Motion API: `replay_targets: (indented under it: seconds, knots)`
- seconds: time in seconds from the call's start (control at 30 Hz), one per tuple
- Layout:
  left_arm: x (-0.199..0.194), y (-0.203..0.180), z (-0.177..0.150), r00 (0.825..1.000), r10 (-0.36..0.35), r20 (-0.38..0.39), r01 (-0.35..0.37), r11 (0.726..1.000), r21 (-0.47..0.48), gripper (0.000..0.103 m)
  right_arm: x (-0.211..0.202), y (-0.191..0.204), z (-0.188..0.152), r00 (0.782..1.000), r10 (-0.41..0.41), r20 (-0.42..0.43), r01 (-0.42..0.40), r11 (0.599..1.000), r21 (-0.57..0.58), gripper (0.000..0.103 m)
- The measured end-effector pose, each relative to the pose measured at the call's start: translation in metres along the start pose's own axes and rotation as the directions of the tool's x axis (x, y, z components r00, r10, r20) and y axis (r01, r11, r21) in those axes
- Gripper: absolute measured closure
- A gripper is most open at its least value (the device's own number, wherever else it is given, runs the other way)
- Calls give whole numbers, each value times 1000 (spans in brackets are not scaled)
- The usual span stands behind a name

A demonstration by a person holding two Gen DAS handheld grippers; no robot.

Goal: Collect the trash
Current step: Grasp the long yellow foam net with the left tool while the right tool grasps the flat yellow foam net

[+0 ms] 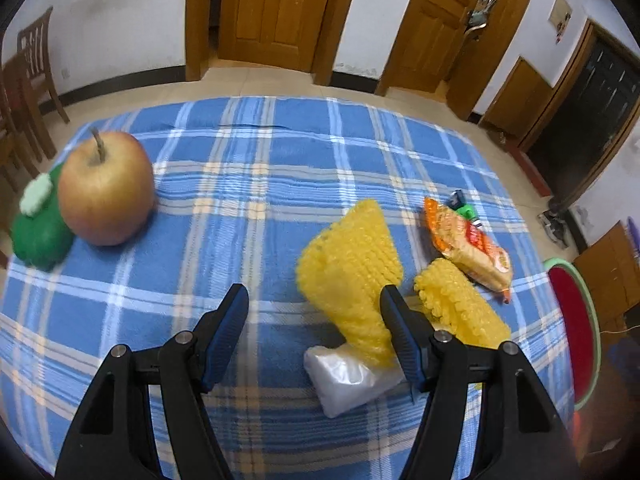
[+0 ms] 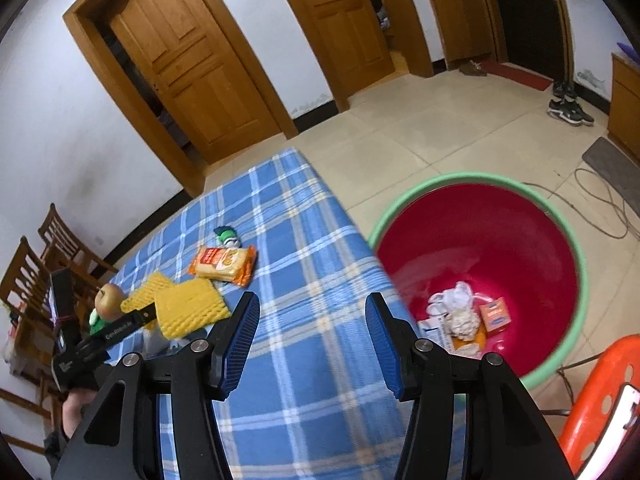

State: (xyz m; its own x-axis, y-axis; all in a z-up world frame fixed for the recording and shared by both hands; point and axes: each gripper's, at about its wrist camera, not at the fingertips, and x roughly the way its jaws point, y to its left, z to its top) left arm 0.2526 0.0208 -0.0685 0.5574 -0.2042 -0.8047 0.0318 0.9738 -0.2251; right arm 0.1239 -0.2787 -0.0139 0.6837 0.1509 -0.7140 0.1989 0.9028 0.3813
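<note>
On the blue plaid tablecloth [image 1: 260, 160] lie a large yellow foam net [image 1: 352, 264], a smaller one [image 1: 460, 304], an orange snack packet [image 1: 472, 248] and a small green wrapper [image 1: 464, 208]. A crumpled clear plastic bag [image 1: 348, 376] lies at the large net's near end. My left gripper [image 1: 315, 300] hangs open above the cloth; its right finger overlaps the large net's edge, and the pads press on nothing. My right gripper [image 2: 312, 304] is open and empty over the table's right edge. Beside it stands a red bin [image 2: 480, 240] with a green rim and several scraps inside.
An apple [image 1: 106, 188] and a green-and-white object [image 1: 36, 232] sit at the table's left. Wooden chairs [image 2: 36, 276] stand beyond that side. An orange plastic stool [image 2: 600, 392] is near the bin, and a cable [image 2: 600, 208] lies on the tiled floor.
</note>
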Motion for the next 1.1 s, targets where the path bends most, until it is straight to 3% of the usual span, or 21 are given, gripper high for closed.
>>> replay_targets:
  seconds: [0.13, 0.2, 0.27, 0.33, 0.53, 0.73, 1.0, 1.1]
  knots:
    - [1, 6, -4, 999, -33, 22, 34, 999, -19, 50, 16, 18, -1, 1000, 7, -30, -8, 1000, -29, 46]
    - [1, 10, -5, 998, -62, 31, 63, 997, -38, 60, 22, 25, -2, 999, 12, -41, -14, 999, -42, 46]
    - [1, 15, -5, 994, -100, 33, 102, 993, -61, 76, 30, 34, -2, 998, 16, -56, -19, 998, -55, 46]
    - [0, 18, -5, 991, -126, 37, 128, 988, -80, 83, 38, 43, -3, 997, 27, -69, -31, 997, -67, 46]
    - [-13, 21, -6, 987, -136, 80, 142, 986, -82, 89, 63, 67, -6, 993, 51, -109, -62, 993, -99, 46]
    - [-26, 25, -2, 987, -99, 129, 110, 991, -80, 89, 91, 92, -10, 982, 83, -169, -106, 986, -129, 46]
    - [-27, 36, -1, 985, -105, 136, 121, 986, -112, 89, 121, 115, -18, 974, 80, -212, -117, 978, -171, 47]
    - [-27, 35, -1, 984, -109, 137, 125, 986, -111, 89, 122, 116, -19, 974, 95, -208, -131, 977, -168, 53]
